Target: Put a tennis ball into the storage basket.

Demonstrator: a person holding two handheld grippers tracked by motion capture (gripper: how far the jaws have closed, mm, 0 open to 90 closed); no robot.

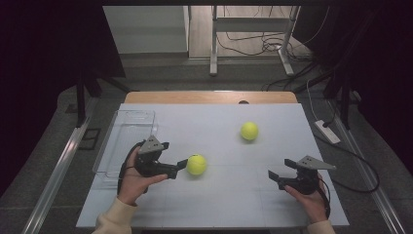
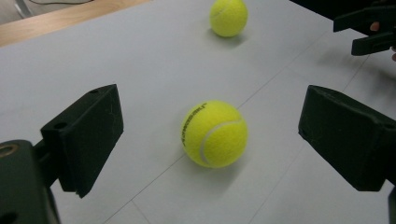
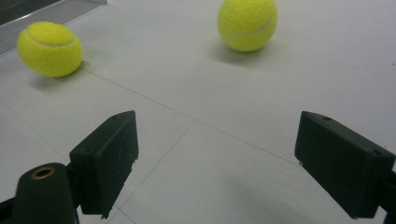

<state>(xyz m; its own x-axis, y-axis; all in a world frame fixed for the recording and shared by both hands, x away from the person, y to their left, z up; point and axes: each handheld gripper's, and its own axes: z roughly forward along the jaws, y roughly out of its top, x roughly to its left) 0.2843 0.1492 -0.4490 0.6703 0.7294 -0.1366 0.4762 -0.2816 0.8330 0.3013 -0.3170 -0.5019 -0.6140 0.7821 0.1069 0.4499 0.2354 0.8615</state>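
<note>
From the high view I see my left gripper low over the white surface, its jaws spread and pointing at the near tennis ball, which sits on the surface just beyond the tips. A clear plastic tray lies at the surface's left edge, close behind that hand. The far tennis ball rests well apart, toward the middle right. My right gripper hovers near the front right corner, jaws apart, holding nothing.

In the left gripper view, my left gripper has its two black jaws wide open, and the near tennis ball lies between them a little ahead, touching neither. The far tennis ball lies beyond it, and the right gripper shows at the upper right.

In the right gripper view, my right gripper is open over bare surface. Both balls lie ahead: the near tennis ball at upper left, the far tennis ball at top centre.
</note>
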